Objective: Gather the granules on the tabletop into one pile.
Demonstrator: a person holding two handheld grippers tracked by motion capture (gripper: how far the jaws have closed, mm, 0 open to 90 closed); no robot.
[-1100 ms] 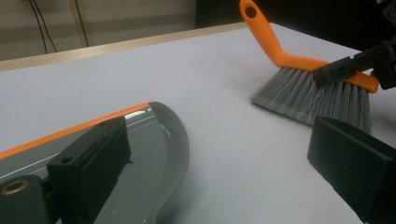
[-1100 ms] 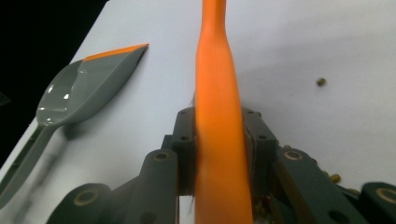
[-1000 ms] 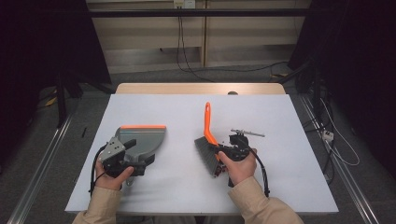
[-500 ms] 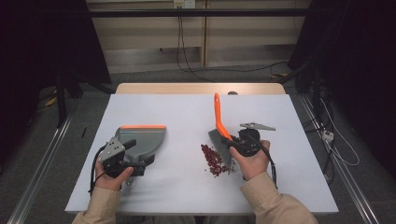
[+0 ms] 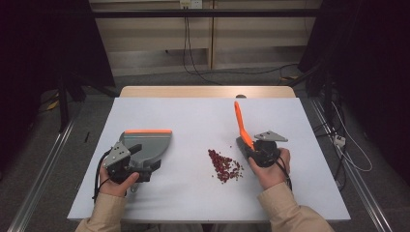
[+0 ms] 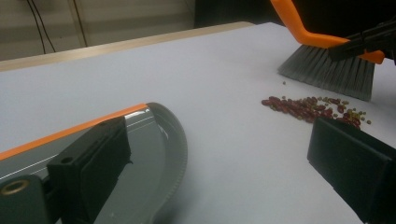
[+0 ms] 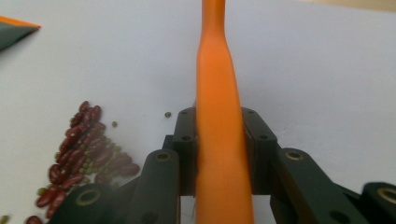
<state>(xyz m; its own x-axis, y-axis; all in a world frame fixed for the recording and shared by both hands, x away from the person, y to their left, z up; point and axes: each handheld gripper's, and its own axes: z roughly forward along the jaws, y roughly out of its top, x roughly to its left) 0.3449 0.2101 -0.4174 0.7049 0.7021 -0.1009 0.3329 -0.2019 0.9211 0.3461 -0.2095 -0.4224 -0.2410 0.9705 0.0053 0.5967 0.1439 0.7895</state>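
Orange brush [image 5: 240, 126] clamped in right gripper [image 5: 255, 148], beside beans [image 5: 224, 166]; left gripper [image 6: 224, 172] seemingly apart.

Orange-handled brush [image 5: 241, 131] beside red beans [image 5: 224, 166], grey dustpan [image 5: 145, 147] apart

Both forearms are reaching in over the surface [image 5: 193, 116], each hand gripping its tongs. The left tongs [image 5: 126, 162] are standing wide open, jaws well apart, low over the near left. The right tongs [image 5: 256, 147] are clamping their jaws tight, pointing away from the person.
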